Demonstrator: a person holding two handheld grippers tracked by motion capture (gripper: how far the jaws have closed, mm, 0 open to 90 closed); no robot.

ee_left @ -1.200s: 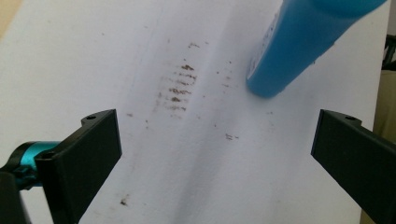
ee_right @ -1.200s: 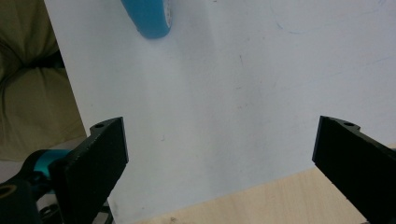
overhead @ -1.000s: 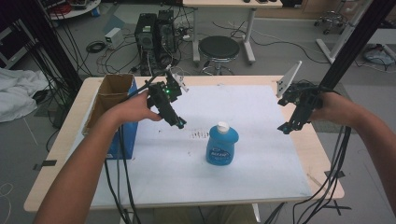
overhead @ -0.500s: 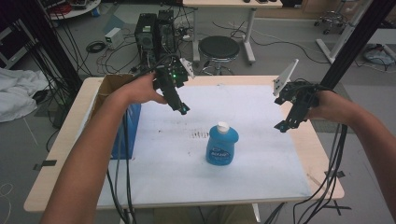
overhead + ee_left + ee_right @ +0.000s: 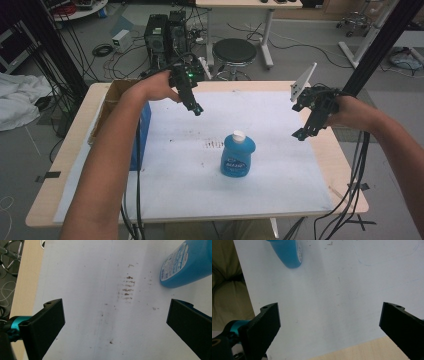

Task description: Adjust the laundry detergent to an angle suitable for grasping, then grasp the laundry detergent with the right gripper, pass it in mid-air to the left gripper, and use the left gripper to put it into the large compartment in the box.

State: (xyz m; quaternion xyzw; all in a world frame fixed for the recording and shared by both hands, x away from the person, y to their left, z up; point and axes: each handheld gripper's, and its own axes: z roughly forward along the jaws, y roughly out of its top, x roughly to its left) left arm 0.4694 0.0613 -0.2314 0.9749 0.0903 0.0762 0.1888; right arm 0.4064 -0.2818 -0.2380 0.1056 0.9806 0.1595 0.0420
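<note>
A blue bottle (image 5: 237, 156) with a white cap stands upright near the middle of the white sheet (image 5: 270, 120). My left gripper (image 5: 197, 109) hangs above the sheet at the back left, open, nothing between its jaws. Its own view shows the bottle's base (image 5: 183, 263) at the upper right, past a patch of brown marks (image 5: 127, 287). At the right edge of the sheet my right gripper (image 5: 298, 134) is open and holds nothing. The bottle (image 5: 287, 251) shows at the top left of the right gripper view.
A cardboard box with a blue side (image 5: 142, 127) stands at the table's left edge. The wooden table (image 5: 345, 175) ends close to the sheet on the right. Behind the table are a stool (image 5: 234, 52), computer towers and cables.
My left gripper has moved away from me toward the back of the table. The right gripper has shifted slightly left and toward the back. The bottle stays put.
</note>
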